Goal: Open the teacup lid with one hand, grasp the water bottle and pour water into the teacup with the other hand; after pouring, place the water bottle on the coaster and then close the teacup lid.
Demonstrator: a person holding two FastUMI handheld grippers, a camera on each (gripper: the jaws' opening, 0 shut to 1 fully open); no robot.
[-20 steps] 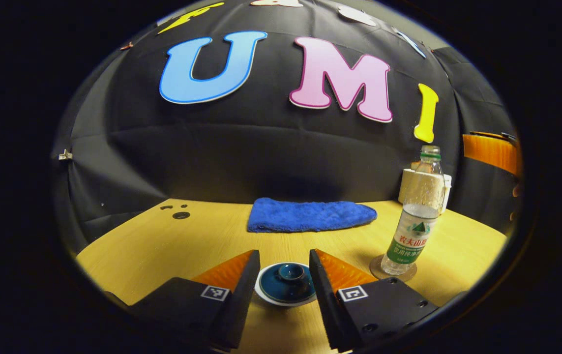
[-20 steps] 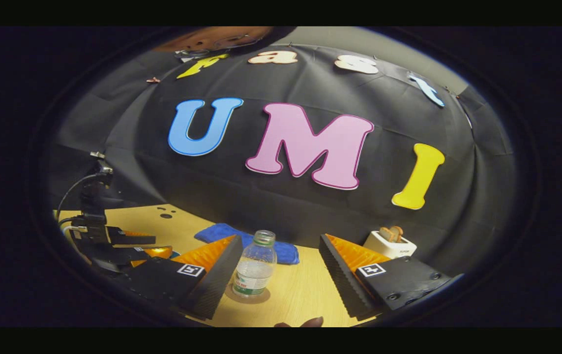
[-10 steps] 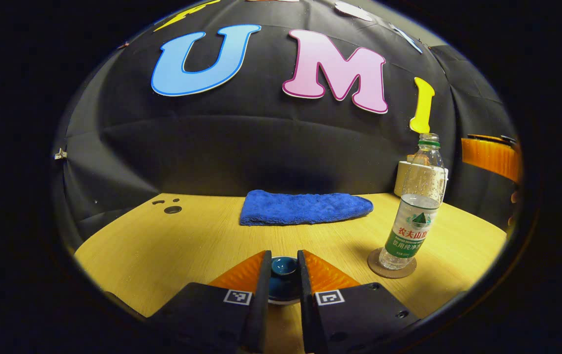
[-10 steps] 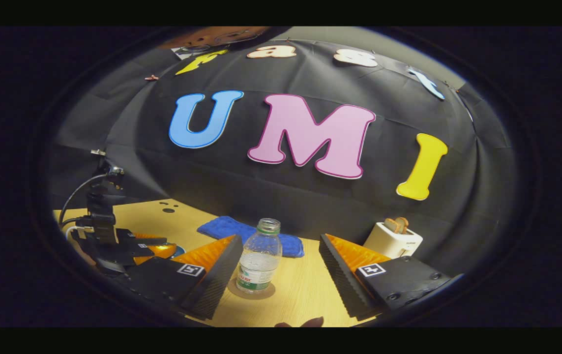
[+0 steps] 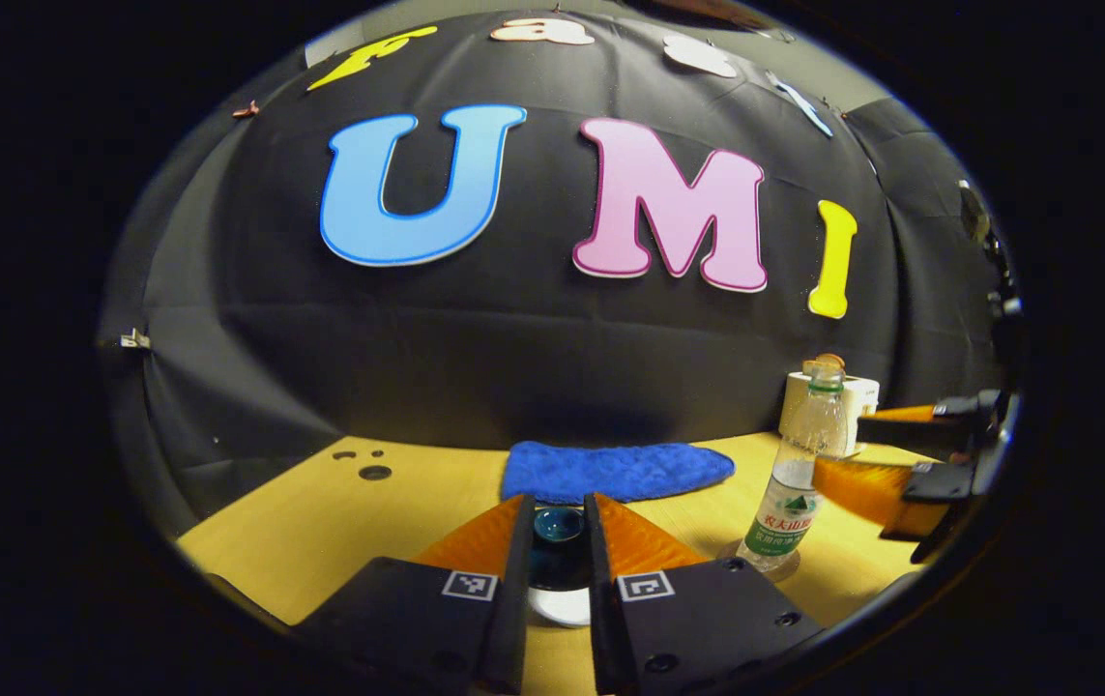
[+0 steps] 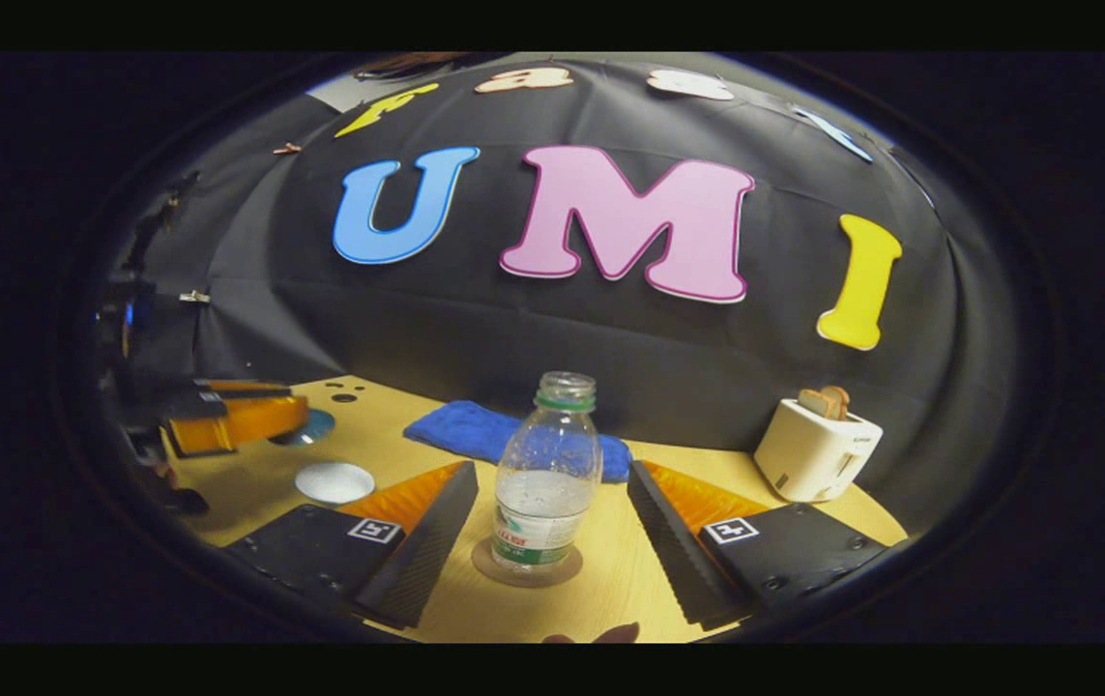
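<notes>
In the left gripper view my left gripper point(image 5: 559, 507) is shut on the knob of the dark teal teacup lid point(image 5: 558, 530), held above the white teacup point(image 5: 560, 609). The right gripper view shows the uncovered teacup point(image 6: 334, 481) on the table, with the lid point(image 6: 308, 425) raised beside it in the left gripper point(image 6: 238, 418). The clear, capless water bottle point(image 6: 547, 478) stands upright on a round brown coaster point(image 6: 567, 572). My right gripper point(image 6: 552, 476) is open, its fingers on either side of the bottle and apart from it. The bottle point(image 5: 794, 483) also appears right of the cup.
A folded blue cloth point(image 5: 615, 471) lies at the back of the wooden table point(image 5: 320, 522). A white toaster point(image 6: 818, 449) with bread in it stands at the back right. Small holes point(image 5: 375, 472) mark the table's far left.
My left gripper shut on the lid knob, then lifted the lid off the white cup. My right gripper came closer to the bottle, which now sits between its open fingers.
</notes>
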